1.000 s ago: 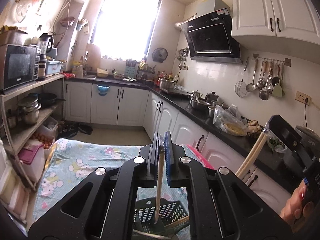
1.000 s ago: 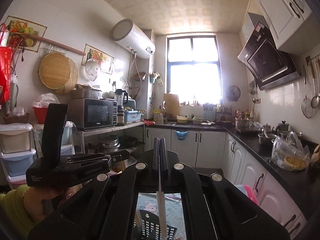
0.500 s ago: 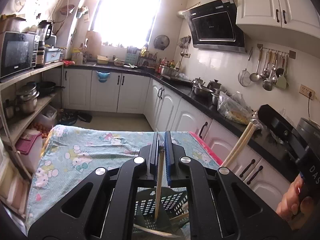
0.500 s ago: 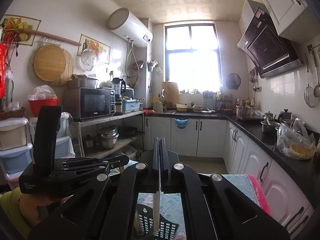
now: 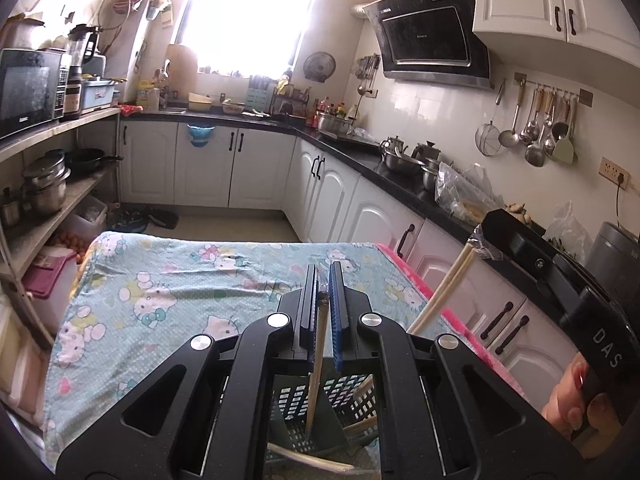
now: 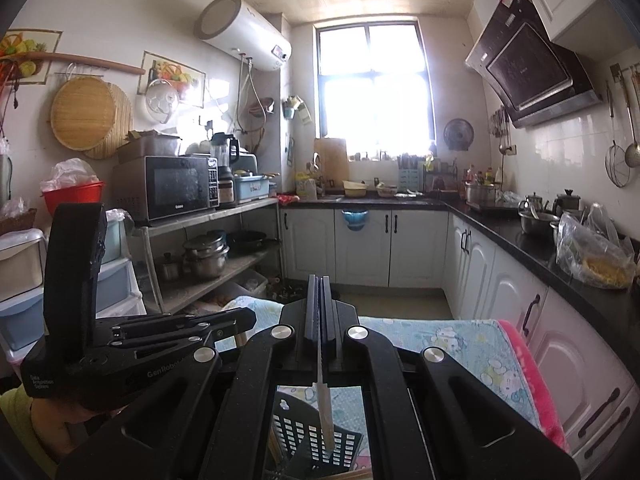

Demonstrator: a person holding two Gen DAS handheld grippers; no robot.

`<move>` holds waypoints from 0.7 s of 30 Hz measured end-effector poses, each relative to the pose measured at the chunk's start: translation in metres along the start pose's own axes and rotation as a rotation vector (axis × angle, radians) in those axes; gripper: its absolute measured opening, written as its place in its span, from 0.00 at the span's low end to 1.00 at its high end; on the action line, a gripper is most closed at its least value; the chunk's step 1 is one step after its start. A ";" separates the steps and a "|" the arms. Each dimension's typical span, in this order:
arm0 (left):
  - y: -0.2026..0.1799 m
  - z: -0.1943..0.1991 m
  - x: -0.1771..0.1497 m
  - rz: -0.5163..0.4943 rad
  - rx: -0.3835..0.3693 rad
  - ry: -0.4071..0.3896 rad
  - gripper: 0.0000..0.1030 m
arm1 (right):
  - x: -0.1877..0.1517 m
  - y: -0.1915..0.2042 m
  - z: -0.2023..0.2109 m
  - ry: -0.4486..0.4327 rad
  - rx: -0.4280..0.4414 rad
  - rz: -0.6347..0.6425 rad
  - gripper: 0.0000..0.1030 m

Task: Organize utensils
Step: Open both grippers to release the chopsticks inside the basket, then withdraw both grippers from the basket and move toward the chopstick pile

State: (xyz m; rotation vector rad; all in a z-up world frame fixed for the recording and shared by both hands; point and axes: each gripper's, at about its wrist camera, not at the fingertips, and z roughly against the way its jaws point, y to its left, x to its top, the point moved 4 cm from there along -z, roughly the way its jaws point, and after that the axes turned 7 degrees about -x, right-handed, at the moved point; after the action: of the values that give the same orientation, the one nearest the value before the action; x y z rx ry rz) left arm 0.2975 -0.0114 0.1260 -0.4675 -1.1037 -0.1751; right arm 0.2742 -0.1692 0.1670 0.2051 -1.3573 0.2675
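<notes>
In the left wrist view my left gripper (image 5: 323, 276) is shut on a wooden chopstick (image 5: 316, 368) that hangs tip-down into a dark green perforated utensil basket (image 5: 296, 404). More pale chopsticks lie in that basket. At the right of this view, my right gripper (image 5: 480, 240) holds pale chopsticks (image 5: 442, 294) slanting down toward the basket. In the right wrist view the right gripper (image 6: 319, 284) is shut on a thin pale chopstick (image 6: 325, 408) above the basket (image 6: 296, 432). The left gripper (image 6: 250, 316) is at lower left.
The basket stands on a table with a light blue cartoon-cat cloth (image 5: 160, 280) with a pink edge (image 5: 420, 284). White cabinets with a black counter (image 5: 400, 168) run along the right. A shelf with a microwave (image 6: 176, 188) and pots stands left.
Both grippers have sunk toward the basket with their chopsticks still held. More of the table cloth and basket shows in both views. The jaws stayed as they were.
</notes>
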 end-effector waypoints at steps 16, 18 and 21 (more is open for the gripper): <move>0.011 -0.005 -0.022 0.030 0.026 0.046 0.17 | -0.027 -0.014 -0.004 0.067 -0.020 -0.066 0.24; 0.012 -0.004 -0.023 0.037 0.029 0.045 0.20 | -0.029 -0.014 -0.001 0.067 -0.025 -0.060 0.27; 0.014 -0.001 -0.025 0.057 0.023 0.045 0.35 | -0.032 -0.016 0.004 0.069 -0.034 -0.063 0.41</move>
State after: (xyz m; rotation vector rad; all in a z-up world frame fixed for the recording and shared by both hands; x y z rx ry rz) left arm 0.2922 -0.0020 0.1001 -0.4717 -1.0458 -0.1220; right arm 0.2695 -0.1882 0.1366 0.2077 -1.2842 0.1970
